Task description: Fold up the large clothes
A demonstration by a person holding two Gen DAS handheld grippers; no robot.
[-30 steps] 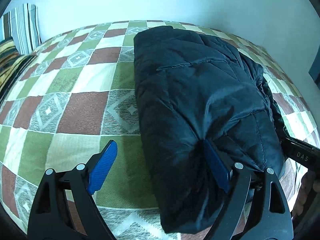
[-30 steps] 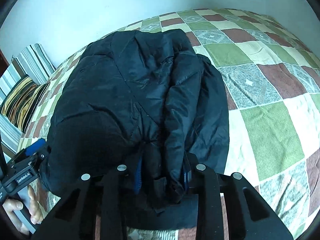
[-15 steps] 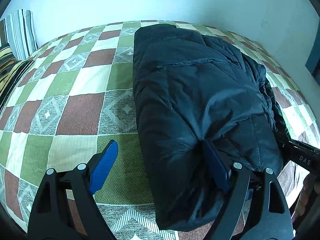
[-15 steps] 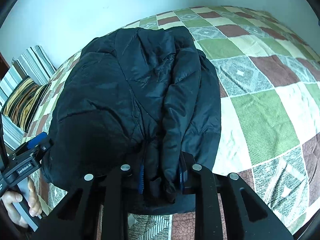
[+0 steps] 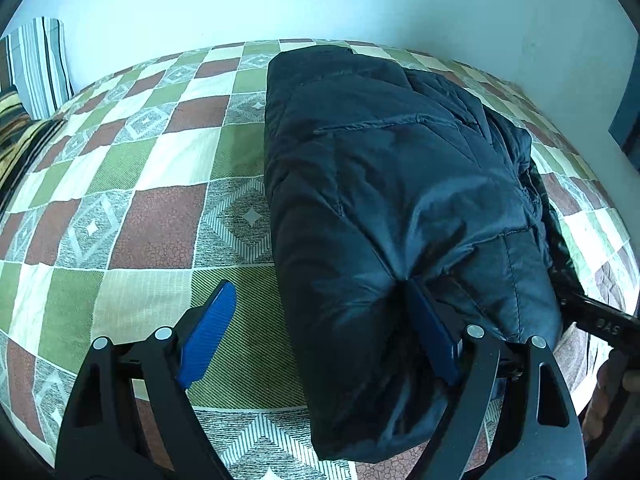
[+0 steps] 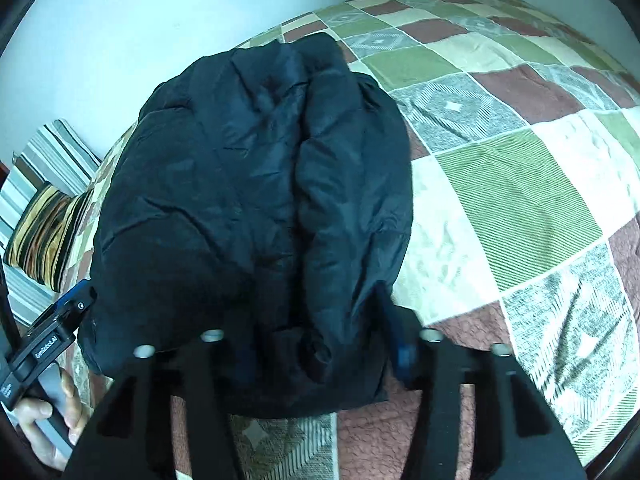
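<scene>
A dark navy puffer jacket (image 5: 392,200) lies folded in a thick bundle on the checked bedspread (image 5: 152,216); it also shows in the right wrist view (image 6: 256,208). My left gripper (image 5: 320,336) is open at the jacket's near left corner; its right finger (image 5: 432,336) presses into the fabric and its left finger (image 5: 208,336) hangs over the bedspread. My right gripper (image 6: 320,344) is open at the jacket's near edge, with jacket folds lying between its spread fingers. The left gripper's body shows at the left of the right wrist view (image 6: 52,340).
Striped pillows (image 6: 48,216) lie at the head of the bed, also in the left wrist view (image 5: 36,68). A pale wall (image 5: 320,0) runs behind the bed. Bare bedspread lies right of the jacket (image 6: 520,184).
My right gripper has opened and let go of the jacket's near edge. The left gripper stays open at the corner. Both cameras have pulled back slightly.
</scene>
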